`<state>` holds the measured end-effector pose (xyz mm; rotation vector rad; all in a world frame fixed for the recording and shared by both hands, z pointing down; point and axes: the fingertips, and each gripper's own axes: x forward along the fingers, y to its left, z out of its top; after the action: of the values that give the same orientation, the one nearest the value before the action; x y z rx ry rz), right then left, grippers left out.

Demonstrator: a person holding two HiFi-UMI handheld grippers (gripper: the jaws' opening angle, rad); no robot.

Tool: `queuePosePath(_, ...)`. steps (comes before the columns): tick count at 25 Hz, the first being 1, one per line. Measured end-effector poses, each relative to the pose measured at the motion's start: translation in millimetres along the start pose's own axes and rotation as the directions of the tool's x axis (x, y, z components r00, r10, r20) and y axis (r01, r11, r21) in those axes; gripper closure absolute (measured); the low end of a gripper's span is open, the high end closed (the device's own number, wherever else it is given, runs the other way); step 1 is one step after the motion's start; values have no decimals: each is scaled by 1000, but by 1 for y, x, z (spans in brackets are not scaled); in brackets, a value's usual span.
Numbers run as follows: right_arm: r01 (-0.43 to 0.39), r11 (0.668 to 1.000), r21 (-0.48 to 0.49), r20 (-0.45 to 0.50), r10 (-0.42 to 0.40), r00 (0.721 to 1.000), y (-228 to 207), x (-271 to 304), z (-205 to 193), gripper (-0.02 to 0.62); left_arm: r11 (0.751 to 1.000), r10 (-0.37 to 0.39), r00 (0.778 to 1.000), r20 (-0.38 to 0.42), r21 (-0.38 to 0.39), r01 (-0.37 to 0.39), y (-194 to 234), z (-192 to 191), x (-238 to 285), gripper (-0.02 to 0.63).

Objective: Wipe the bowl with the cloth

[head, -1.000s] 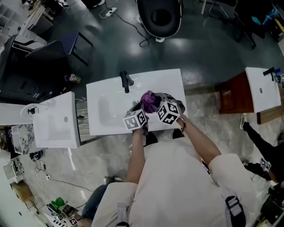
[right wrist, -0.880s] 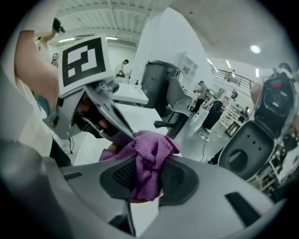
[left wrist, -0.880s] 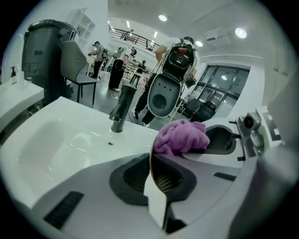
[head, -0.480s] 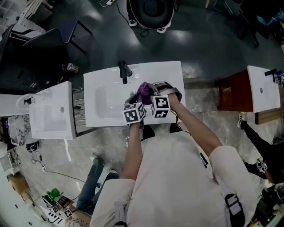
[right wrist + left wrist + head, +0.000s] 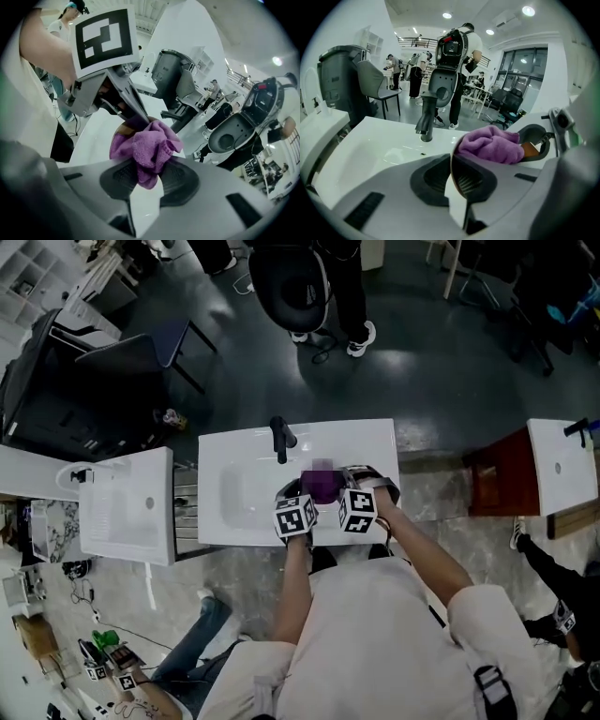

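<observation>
One black faucet on white sink; two other sinks flank it. Over the sink, left gripper fingers clamp bowl rim. Right gripper fingers pinch one purple cloth against bowl.

Faucet close behind; basin free leftward.

A white washbasin with a black faucet sits at the centre of the head view. A second basin lies left, a third at the right edge beside a red-brown cabinet. A black office chair stands at the top.
</observation>
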<state>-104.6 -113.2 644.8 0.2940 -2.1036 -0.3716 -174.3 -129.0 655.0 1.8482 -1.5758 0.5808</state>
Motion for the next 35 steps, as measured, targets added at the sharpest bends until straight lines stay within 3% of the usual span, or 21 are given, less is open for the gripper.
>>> queuePosePath(6,-48,999,1,-21,48,999,14,2,4,499,1000,14,1000,18,6,-14,4,10,5,584)
queuePosePath(15,-125,991,51,67,121,990,23,5,36,500,1000,-7,999,33,-7,7,0,21,8,583)
queuePosePath(24,-69,991,114,90,59,994,-11,5,31,500,998,-51,998,33,29,50,-15,27,7,594)
queuePosePath(30,-1,987,159,72,-10,997,-20,0,19,500,994,-64,998,-3,85,64,-31,17,6,594)
queuePosePath(35,82,970,229,91,-105,990,-52,-5,15,499,983,-61,998,0,175,60,-38,36,10,592)
